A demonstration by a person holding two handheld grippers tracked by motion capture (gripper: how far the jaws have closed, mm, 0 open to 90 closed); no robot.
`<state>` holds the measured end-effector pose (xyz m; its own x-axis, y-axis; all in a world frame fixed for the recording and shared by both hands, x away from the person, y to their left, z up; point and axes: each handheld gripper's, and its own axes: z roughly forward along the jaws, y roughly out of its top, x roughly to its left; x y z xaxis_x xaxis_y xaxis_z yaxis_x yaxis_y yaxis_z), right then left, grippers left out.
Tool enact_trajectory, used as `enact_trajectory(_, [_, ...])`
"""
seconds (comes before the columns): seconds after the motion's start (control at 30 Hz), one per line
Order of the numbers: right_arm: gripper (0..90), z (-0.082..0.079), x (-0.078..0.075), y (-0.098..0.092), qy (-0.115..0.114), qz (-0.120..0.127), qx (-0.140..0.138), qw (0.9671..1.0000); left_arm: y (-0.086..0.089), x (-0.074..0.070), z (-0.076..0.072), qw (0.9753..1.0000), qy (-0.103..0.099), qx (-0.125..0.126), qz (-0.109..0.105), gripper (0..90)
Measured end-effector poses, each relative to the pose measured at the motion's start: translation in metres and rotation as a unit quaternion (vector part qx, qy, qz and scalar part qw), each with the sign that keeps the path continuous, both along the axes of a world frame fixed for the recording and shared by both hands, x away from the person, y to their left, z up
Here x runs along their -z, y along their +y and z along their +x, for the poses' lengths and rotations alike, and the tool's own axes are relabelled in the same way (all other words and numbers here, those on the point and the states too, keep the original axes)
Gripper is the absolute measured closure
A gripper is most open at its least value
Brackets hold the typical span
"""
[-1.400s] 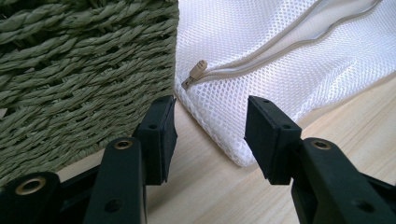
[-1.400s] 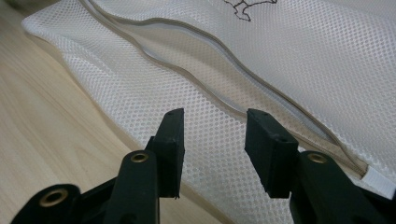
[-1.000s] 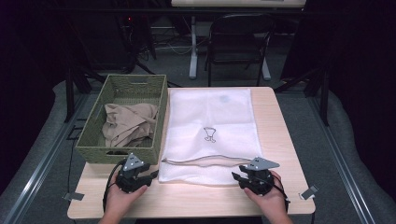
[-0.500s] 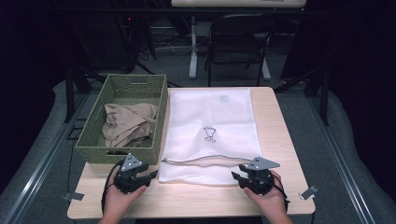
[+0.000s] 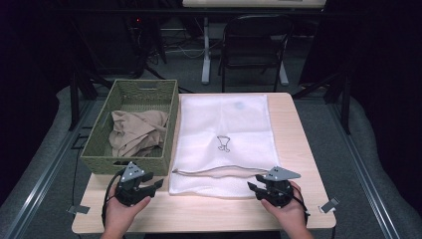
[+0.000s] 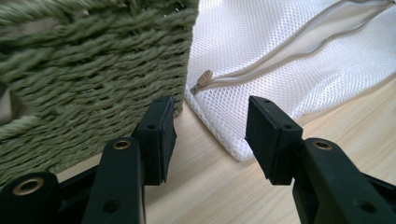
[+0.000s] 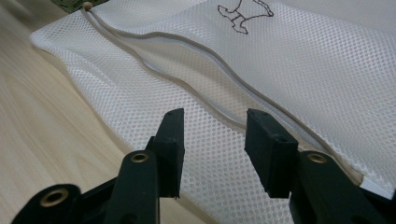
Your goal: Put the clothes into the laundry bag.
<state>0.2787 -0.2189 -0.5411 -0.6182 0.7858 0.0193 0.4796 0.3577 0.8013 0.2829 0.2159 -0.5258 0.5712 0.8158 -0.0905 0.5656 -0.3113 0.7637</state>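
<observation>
A white mesh laundry bag (image 5: 224, 144) lies flat on the wooden table (image 5: 303, 149), its zipper (image 7: 187, 81) partly undone. The left gripper (image 6: 210, 133) is spread open, the bag's near corner just ahead between its fingers (image 6: 161, 135) and the zipper pull (image 6: 201, 79) beyond them. A green woven basket (image 5: 169, 107) holding tan cloth (image 5: 134, 132) sits beside the left-hand finger. The right gripper (image 7: 212, 144), also open, hovers over the bag's mesh just short of the zipper.
</observation>
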Motion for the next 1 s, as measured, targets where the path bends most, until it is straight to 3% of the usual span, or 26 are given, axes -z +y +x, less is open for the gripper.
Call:
enact_trajectory(0.37, [57.0, 0.002, -0.001, 0.002, -0.002, 0.000, -0.004, 1.0000, 0.017, -0.008, -0.005, 0.9992, -0.003, -0.039, -0.005, 49.6])
enact_trajectory(0.53, [56.9, 0.001, -0.002, 0.001, -0.004, 0.004, -0.002, 1.0000, 0.024, -0.010, -0.004, 0.9986, 0.009, -0.050, -0.014, 47.2])
enact_trajectory(0.77, [56.4, 0.000, -0.002, 0.000, -0.005, 0.005, -0.001, 1.0000, 0.029, -0.021, -0.002, 0.9977, -0.004, -0.063, -0.025, 44.7])
enact_trajectory(1.0, [56.0, 0.001, -0.002, -0.002, -0.005, 0.009, 0.000, 0.9999, 0.034, -0.044, 0.006, 0.9980, -0.025, -0.057, -0.009, 44.2])
